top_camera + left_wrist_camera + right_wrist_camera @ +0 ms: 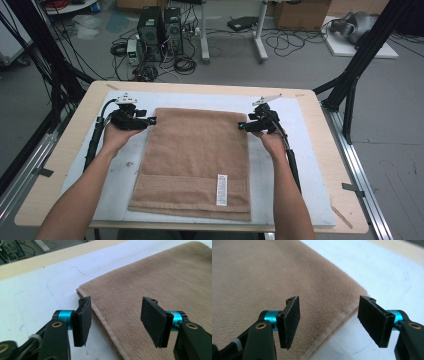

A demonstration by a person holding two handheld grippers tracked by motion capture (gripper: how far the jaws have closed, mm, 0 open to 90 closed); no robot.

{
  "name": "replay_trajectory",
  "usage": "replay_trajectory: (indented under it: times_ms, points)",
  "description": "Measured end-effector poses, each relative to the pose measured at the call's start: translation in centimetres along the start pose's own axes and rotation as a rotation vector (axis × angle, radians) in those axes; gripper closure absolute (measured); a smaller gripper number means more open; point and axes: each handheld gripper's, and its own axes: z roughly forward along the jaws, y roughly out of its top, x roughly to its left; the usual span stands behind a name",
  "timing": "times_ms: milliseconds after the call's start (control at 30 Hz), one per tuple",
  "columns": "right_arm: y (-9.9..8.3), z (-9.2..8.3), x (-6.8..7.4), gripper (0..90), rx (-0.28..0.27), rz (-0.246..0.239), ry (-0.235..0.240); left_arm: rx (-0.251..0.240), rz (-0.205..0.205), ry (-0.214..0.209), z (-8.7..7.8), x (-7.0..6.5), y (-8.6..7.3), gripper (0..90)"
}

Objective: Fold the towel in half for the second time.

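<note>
a brown towel [195,160] lay flat on the white mat [300,150] that covered the wooden table [45,185], its white label [221,190] near the edge closest to the person. the left gripper [150,120] sat at the towel's far left corner and the right gripper [242,126] at its far right corner, each held low and pointing inward at the cloth. in the left gripper view the fingers [82,320] stood apart, straddling the towel's hemmed side edge with nothing pinched. in the right gripper view the fingers [289,321] were likewise apart over the opposite hem, one above the cloth and one above the mat. whether the tips touched the fabric was hard to tell from above.
</note>
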Motion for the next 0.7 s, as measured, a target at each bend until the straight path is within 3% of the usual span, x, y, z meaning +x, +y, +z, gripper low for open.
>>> replay_trajectory:
  times_ms: [133,233,333,400,533,567,633,700]
  points:
    - [-0.6,0.7,0.0,35.5,-0.001,0.022,-0.006,-0.002,0.006,0.011,1.2,-0.1,-0.4,43.3]
    - [-0.9,1.1,-0.2,38.3,0.010,0.040,-0.018,0.045,-0.004,0.034,2.1,0.1,-1.0,43.9]
    - [-1.2,1.6,-0.4,42.3,0.029,0.066,-0.046,0.073,-0.075,0.004,2.9,0.5,-1.6,46.9]
    - [-1.4,2.1,-0.5,46.0,0.047,0.081,-0.034,0.128,-0.077,0.023,3.3,0.6,-2.1,47.4]
    - [-1.7,2.7,-0.1,60.5,0.033,0.083,0.002,0.122,-0.085,0.035,3.3,0.7,-2.3,53.4]
    - [-1.8,2.8,-0.2,64.4,0.024,0.092,0.017,0.119,-0.092,0.012,3.3,0.7,-2.3,57.7]
    - [-1.9,2.8,-0.4,77.3,0.017,0.128,0.068,0.120,-0.094,0.008,3.4,0.6,-2.3,67.0]
    - [-1.9,2.8,-0.3,80.1,0.020,0.129,0.081,0.117,-0.118,-0.025,3.5,0.7,-2.3,75.4]
